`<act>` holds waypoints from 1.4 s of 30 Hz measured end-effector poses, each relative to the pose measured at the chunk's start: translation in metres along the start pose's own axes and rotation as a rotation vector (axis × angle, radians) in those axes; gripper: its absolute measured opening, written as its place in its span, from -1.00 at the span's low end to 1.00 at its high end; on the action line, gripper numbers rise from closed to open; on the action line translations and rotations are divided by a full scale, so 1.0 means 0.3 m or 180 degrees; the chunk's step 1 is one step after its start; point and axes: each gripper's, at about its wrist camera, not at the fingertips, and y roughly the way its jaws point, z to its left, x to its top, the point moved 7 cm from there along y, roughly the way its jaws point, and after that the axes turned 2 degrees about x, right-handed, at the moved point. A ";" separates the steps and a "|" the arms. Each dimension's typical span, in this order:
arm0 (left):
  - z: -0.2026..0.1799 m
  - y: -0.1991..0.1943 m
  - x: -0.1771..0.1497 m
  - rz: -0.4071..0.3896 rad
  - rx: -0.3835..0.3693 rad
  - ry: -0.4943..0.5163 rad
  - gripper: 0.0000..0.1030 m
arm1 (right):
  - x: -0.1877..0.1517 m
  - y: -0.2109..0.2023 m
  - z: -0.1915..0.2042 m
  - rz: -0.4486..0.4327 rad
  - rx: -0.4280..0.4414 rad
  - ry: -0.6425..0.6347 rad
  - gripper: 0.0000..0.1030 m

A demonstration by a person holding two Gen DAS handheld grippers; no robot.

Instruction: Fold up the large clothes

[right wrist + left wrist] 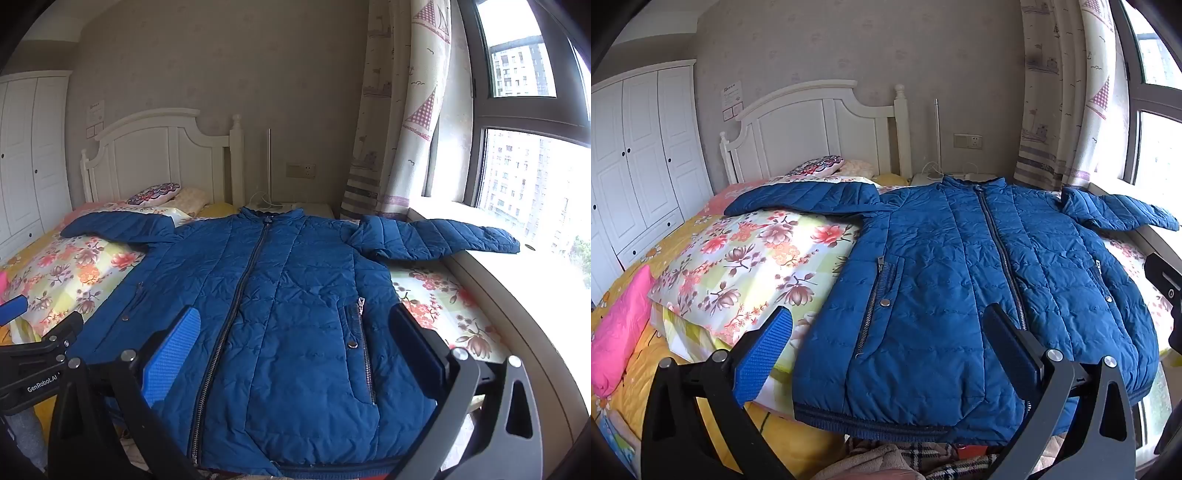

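Observation:
A blue quilted jacket (960, 277) lies flat and zipped up on the bed, front side up, collar toward the headboard. Its sleeves spread out: one (801, 197) over the floral quilt, the other (436, 236) reaching onto the window sill. My left gripper (886, 325) hovers open above the jacket's lower left panel, nothing between its fingers. My right gripper (295, 325) hangs open over the jacket's (280, 314) lower middle, holding nothing. In the right wrist view the left gripper's (40, 343) black body shows at the left edge.
A folded floral quilt (753, 266) and a pink cloth (617, 332) lie on the bed left of the jacket. A white headboard (812, 125) and wardrobe (639, 158) stand behind. The window sill (524, 295) and curtain (399, 110) border the right side. Plaid fabric (923, 458) lies below the hem.

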 end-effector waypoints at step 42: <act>-0.072 0.185 -0.018 0.0408 -0.0074 0.0149 0.91 | -0.060 0.162 -0.089 0.0310 0.0200 0.0225 0.96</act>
